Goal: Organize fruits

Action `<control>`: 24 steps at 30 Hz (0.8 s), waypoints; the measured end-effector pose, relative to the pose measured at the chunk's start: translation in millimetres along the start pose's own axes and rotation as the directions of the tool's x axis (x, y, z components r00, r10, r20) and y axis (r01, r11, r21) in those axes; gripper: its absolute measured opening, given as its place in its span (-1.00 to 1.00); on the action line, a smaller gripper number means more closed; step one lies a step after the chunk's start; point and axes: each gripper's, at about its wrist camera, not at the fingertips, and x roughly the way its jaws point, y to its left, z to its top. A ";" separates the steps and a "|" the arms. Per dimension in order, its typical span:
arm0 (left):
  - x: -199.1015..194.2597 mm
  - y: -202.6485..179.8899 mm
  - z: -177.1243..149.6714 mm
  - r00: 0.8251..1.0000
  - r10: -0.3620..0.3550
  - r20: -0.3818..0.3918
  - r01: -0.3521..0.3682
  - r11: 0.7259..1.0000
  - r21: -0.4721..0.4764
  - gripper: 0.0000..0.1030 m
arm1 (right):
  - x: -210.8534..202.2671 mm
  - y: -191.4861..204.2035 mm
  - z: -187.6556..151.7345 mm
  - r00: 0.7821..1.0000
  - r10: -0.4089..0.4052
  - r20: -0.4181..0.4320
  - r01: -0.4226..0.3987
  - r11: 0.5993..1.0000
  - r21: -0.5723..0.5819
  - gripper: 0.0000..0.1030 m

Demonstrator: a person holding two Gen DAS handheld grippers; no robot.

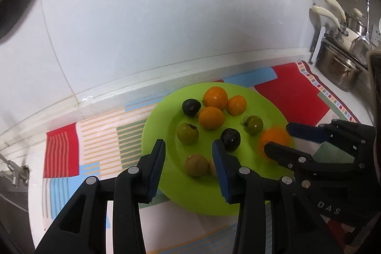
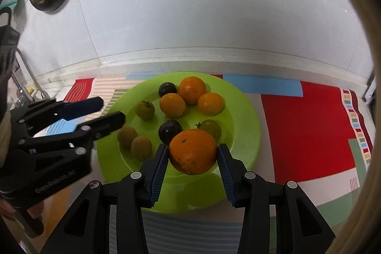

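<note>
right tool (image 2: 193, 154): clamped on the big orange (image 2: 193, 151), hovering over the green plate (image 2: 247, 135) by its near rim
left tool (image 1: 188, 158): pads apart, nothing in them, low over the two brownish fruits (image 1: 196, 164)
plate: sits toward the back edge of the bench (image 1: 35, 182)
tip: I'd lower the orange into the bare near-right patch before letting go, or it'll probably roll into the dark plum (image 2: 170, 131)

So the right gripper (image 2: 193, 154) has its blue pads clamped on a big orange (image 2: 193, 151), held over the near side of the green plate (image 2: 247, 125). Three smaller oranges (image 2: 192, 89) sit near the plate's far edge, and the left gripper (image 2: 112, 111) sits empty at its left rim.
</note>
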 end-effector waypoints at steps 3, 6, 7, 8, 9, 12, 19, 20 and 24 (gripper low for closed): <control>-12.8 2.2 -1.8 1.000 0.005 0.009 -0.005 1.000 -0.015 -0.22 | -7.1 -0.6 -0.1 1.000 -0.017 0.023 0.017 1.000 0.000 0.11; -28.1 4.1 -3.4 1.000 0.009 0.021 -0.009 0.999 -0.039 -0.21 | -17.5 -1.2 0.7 0.998 -0.036 0.050 0.036 0.999 0.006 0.13; -33.8 4.1 -4.3 0.999 0.019 0.027 -0.017 0.999 -0.043 -0.21 | -21.2 -1.4 0.5 0.998 -0.035 0.056 0.035 0.999 0.008 0.13; -39.8 3.6 -5.3 0.999 0.031 0.032 -0.029 0.999 -0.045 -0.21 | -26.2 -1.3 -0.1 0.997 -0.035 0.061 0.035 0.999 0.011 0.13; -44.9 3.5 -6.3 0.999 0.037 0.038 -0.036 0.998 -0.047 -0.21 | -30.8 -1.0 -0.8 0.997 -0.036 0.068 0.035 0.999 0.013 0.13; -62.9 1.2 -10.1 0.997 0.049 0.054 -0.046 0.997 -0.056 -0.15 | -48.3 1.4 -5.6 0.995 -0.042 0.095 0.041 0.999 0.016 0.13; -111.0 -5.5 -25.6 0.988 0.114 0.099 -0.105 0.990 -0.096 0.13 | -96.0 6.8 -19.2 0.986 -0.059 0.157 0.055 0.998 0.029 0.21; -117.5 -6.6 -28.2 0.986 0.125 0.106 -0.115 0.988 -0.099 0.13 | -104.9 8.1 -22.6 0.984 -0.064 0.168 0.059 0.998 0.032 0.27; -144.9 -13.1 -40.7 0.981 0.147 0.130 -0.133 0.985 -0.114 0.23 | -133.2 12.5 -34.2 0.977 -0.074 0.202 0.066 0.997 0.045 0.34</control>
